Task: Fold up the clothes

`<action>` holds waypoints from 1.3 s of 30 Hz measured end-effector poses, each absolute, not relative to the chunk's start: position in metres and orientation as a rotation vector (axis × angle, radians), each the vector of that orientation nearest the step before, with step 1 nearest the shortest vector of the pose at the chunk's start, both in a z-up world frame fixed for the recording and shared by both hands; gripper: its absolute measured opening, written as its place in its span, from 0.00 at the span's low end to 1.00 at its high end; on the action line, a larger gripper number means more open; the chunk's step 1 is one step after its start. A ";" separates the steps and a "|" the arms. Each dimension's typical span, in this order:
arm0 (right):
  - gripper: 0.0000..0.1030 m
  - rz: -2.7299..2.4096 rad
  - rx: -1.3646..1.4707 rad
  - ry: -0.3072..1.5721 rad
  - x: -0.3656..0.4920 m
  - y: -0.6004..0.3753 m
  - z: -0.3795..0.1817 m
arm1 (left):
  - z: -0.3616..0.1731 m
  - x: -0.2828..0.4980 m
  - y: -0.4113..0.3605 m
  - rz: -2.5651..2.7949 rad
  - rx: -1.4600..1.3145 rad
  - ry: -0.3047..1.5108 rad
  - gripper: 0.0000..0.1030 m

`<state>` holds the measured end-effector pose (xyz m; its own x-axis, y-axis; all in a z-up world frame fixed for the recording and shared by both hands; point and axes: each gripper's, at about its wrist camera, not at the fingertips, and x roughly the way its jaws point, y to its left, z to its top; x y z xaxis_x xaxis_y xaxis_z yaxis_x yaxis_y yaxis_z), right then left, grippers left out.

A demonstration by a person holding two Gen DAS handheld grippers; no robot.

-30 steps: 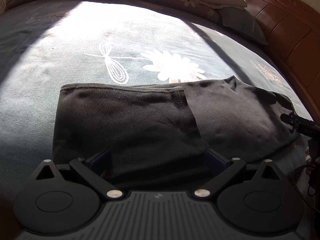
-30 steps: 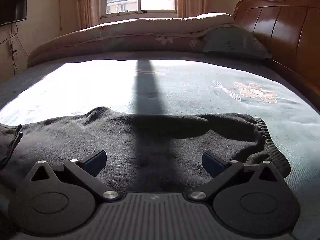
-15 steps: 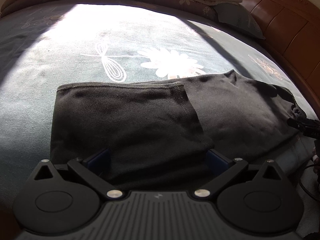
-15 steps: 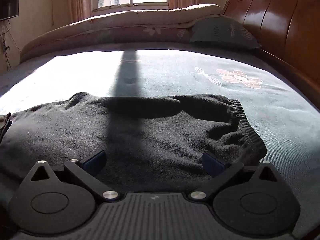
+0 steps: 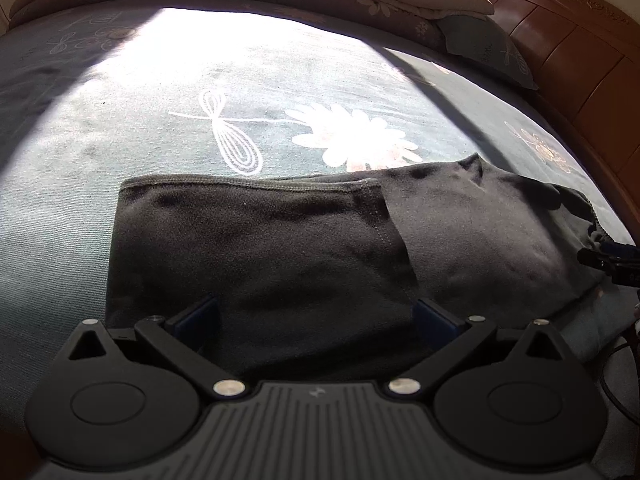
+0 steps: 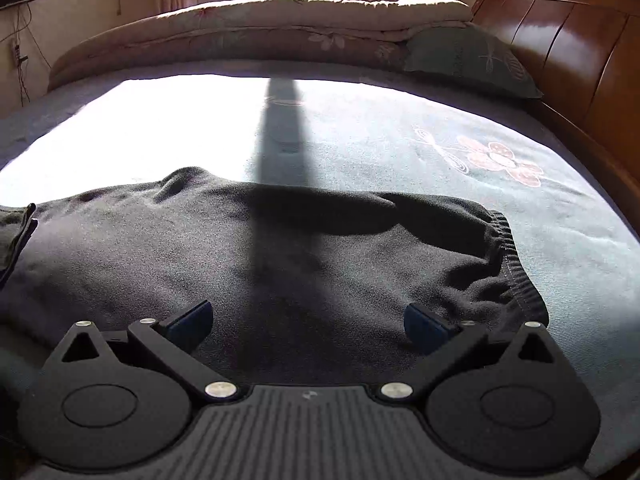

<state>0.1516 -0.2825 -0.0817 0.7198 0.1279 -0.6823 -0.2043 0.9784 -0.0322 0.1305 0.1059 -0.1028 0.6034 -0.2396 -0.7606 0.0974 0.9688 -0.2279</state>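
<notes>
Dark grey trousers [image 5: 280, 248] lie folded on the bed, a stitched leg hem along the far edge and one layer lapped over another. My left gripper [image 5: 316, 316] is open, low over the near edge of the cloth, nothing between its blue pads. In the right wrist view the same trousers [image 6: 280, 256] show their ribbed elastic waistband [image 6: 516, 272] at the right. My right gripper [image 6: 308, 320] is open too, hovering over the near part of the cloth. Its tip [image 5: 604, 258] shows at the right edge of the left wrist view.
A blue-grey bedsheet [image 5: 160, 128] with white flower and dragonfly prints covers the bed, half in bright sun. A rolled quilt [image 6: 280, 20] and a pillow [image 6: 468, 60] lie at the far side. A wooden headboard [image 6: 572, 52] runs along the right. Cables hang at the right [image 5: 612, 372].
Both grippers stayed open and shifted only slightly over the trousers. The right wrist view swung left then back right; the trousers kept their place.
</notes>
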 end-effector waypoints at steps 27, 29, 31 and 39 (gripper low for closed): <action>1.00 0.373 0.045 0.711 0.262 -0.247 -0.090 | -0.102 0.139 0.110 -0.204 -0.186 0.940 0.99; 1.00 0.380 0.027 0.715 0.267 -0.241 -0.101 | -0.102 0.139 0.109 -0.204 -0.176 0.942 0.99; 1.00 0.388 0.009 0.718 0.272 -0.235 -0.112 | -0.102 0.139 0.110 -0.205 -0.181 0.940 0.99; 1.00 0.468 0.060 0.734 0.270 -0.218 -0.098 | -0.102 0.140 0.109 -0.196 -0.181 0.946 0.99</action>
